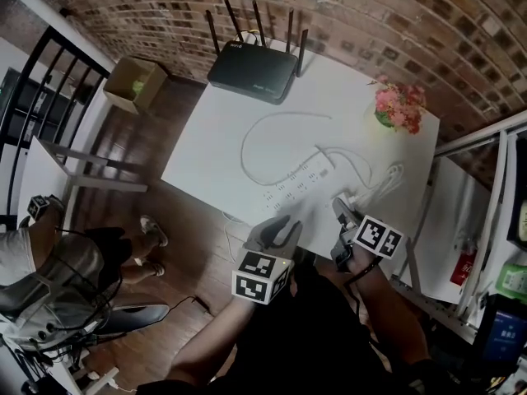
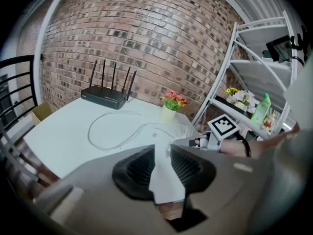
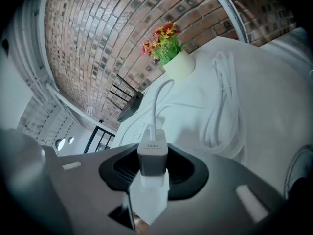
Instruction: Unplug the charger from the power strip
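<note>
My right gripper [image 3: 152, 173] is shut on the charger [image 3: 152, 160], a grey and white block with a white cable running out of its far end. The head view shows the charger [image 1: 344, 203] held near the table's front edge, right of the white power strip [image 1: 300, 181] and apart from it. Its prongs are hidden. The strip lies diagonally on the white table [image 1: 230, 138]. My left gripper [image 1: 280, 227] hovers just in front of the strip's near end. Its jaws [image 2: 163, 168] stand open, and only the table's white surface shows through the gap.
A black router [image 1: 251, 71] stands at the table's far edge and a pot of flowers [image 1: 399, 107] in the far right corner. A coiled white cable [image 1: 387, 179] lies right of the strip. A metal shelf [image 1: 494, 220] is on the right. A person [image 1: 49, 278] sits on the floor at left.
</note>
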Motion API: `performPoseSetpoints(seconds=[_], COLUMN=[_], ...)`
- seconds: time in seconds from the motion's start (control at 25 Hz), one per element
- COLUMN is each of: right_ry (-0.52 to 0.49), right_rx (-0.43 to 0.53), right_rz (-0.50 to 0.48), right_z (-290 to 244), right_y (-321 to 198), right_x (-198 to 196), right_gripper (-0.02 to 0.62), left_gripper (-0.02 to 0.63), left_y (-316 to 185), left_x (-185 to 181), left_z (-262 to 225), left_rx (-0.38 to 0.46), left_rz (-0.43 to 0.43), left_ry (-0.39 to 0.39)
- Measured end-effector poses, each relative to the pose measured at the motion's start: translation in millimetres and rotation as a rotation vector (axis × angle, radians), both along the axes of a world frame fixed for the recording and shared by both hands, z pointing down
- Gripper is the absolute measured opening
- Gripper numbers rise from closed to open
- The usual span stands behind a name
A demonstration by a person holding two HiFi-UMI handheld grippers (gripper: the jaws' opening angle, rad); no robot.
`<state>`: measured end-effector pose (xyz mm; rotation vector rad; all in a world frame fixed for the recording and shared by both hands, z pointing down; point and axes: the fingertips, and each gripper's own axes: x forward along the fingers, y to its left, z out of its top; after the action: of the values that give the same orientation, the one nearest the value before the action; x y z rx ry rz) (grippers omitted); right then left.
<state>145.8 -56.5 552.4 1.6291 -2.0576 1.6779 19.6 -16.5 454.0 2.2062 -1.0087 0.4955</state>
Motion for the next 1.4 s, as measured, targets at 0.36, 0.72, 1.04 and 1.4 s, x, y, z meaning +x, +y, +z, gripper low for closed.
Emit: performPoseSetpoints(seconds=[0.36, 0.72, 1.04, 1.4], right_ry=[0.003, 0.084, 0.214, 0.287], right_rx=[-0.073, -0.103, -0.11, -0.133], right_rz=[0.018, 0.007, -0.023, -0.008], right_z=[24.6, 28.0, 19.4, 16.0], right_y=[4.6, 6.5, 12.7, 30.3], right_x=[6.4, 10.8, 20.5, 40.9], right_gripper=[0.143, 0.161, 0.224, 0.228], left_gripper=[0.101, 0.101, 0.101, 0.101], left_y=[-1.3, -0.7, -2.1, 1.1], left_x=[1.8, -6.4, -10.9, -10.3], left_z=[-7.1, -12.7, -16.9, -24.5], left_rx=[0.009, 0.021, 0.039, 0.053], left_rz=[-0.006, -0.032, -0.05, -0.034], left_ry=[-0.002, -0.011, -0.009, -0.006])
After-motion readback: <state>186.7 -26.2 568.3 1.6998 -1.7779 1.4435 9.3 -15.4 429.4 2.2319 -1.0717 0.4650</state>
